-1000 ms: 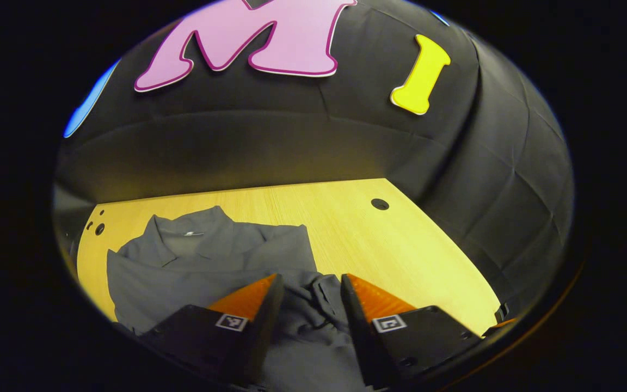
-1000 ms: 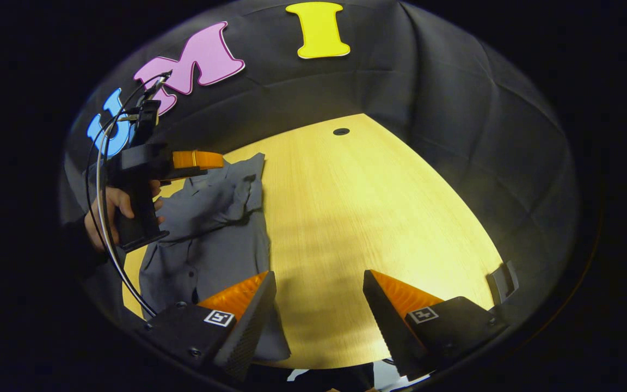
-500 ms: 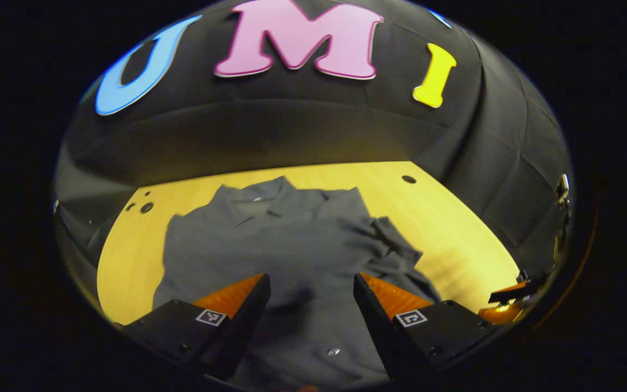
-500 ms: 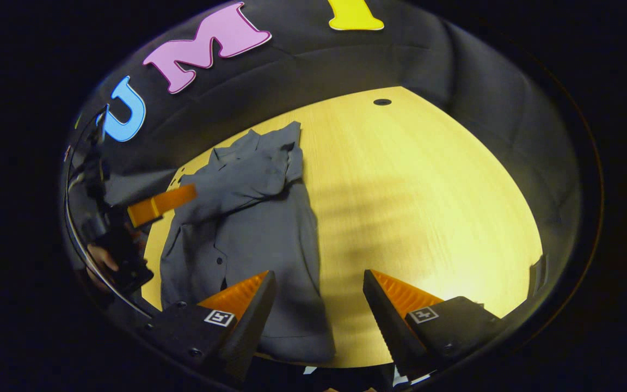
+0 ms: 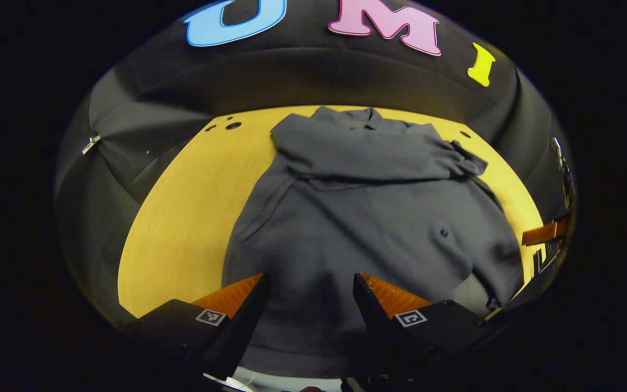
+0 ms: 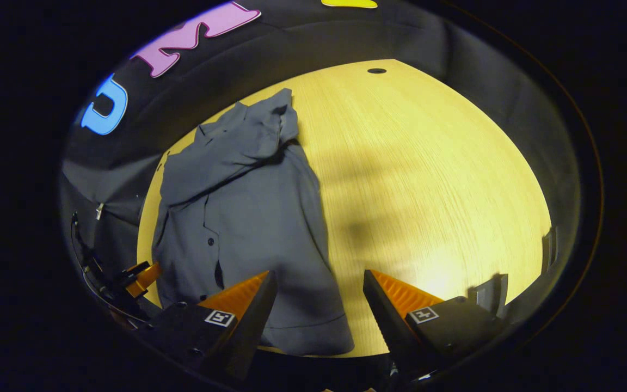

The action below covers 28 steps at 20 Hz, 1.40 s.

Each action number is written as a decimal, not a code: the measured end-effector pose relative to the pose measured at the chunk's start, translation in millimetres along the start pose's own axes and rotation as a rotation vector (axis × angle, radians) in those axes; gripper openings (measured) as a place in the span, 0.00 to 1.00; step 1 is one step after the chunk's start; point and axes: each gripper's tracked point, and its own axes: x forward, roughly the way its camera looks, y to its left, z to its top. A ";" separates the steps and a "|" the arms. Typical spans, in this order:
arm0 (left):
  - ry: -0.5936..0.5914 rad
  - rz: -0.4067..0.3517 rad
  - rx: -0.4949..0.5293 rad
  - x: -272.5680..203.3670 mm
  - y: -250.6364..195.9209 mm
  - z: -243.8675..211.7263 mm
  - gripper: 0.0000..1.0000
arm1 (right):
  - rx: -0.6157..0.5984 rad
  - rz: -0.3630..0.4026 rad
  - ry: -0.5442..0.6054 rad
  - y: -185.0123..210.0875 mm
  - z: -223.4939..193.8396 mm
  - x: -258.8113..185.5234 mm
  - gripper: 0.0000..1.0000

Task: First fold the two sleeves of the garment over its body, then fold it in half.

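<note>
A: Lying flat on the table [image 5: 183,218], the shirt [image 5: 368,218] has its collar [image 5: 357,117] toward the booth wall and its hem toward the near table edge. In the left gripper view, a sleeve [image 5: 368,155] is folded across the upper body in a band, its cuff bunched at the right.

B: And the left gripper [image 5: 309,305]?

A: Released. Its jaws stand apart above the lower body of the shirt, with cloth visible between them; neither finger presses on the fabric.

B: What does the right gripper view add?

A: The shirt [image 6: 248,218] occupies the left part of the table [image 6: 428,179], with bare wood to its right. The folded sleeve [image 6: 237,152] runs across the chest below the collar [image 6: 237,117]. A button placket [image 6: 210,239] runs down the left part of the body.

B: State of the right gripper [image 6: 319,305]?

A: Also released, jaws wide apart. One finger shows over the hem; the other over bare table beside the shirt's right edge. Whether either touches the surface cannot be told.

B: Is the other gripper seen here?

A: Part of it [image 6: 139,277] shows at the lower left, near the shirt's left edge.
</note>
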 end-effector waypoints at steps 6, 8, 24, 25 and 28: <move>0.028 0.024 0.085 -8.1 40.1 -37.9 0.96 | -0.009 -0.062 0.072 -3.6 -42.2 6.1 0.99; 0.029 0.027 0.088 -9.1 45.9 -44.2 0.97 | 0.019 -0.071 0.074 -1.3 -50.1 6.2 0.99; 0.101 -0.085 0.019 -9.0 29.1 -70.9 0.94 | -0.044 -0.041 0.126 76.3 -75.9 28.0 0.99; 0.103 -0.097 0.042 -8.2 22.7 -69.9 0.93 | -0.064 -0.052 0.128 77.4 -76.6 28.6 0.99; 0.102 -0.124 0.086 -4.5 6.4 -64.8 0.85 | -0.108 -0.091 0.141 76.2 -78.0 30.0 0.97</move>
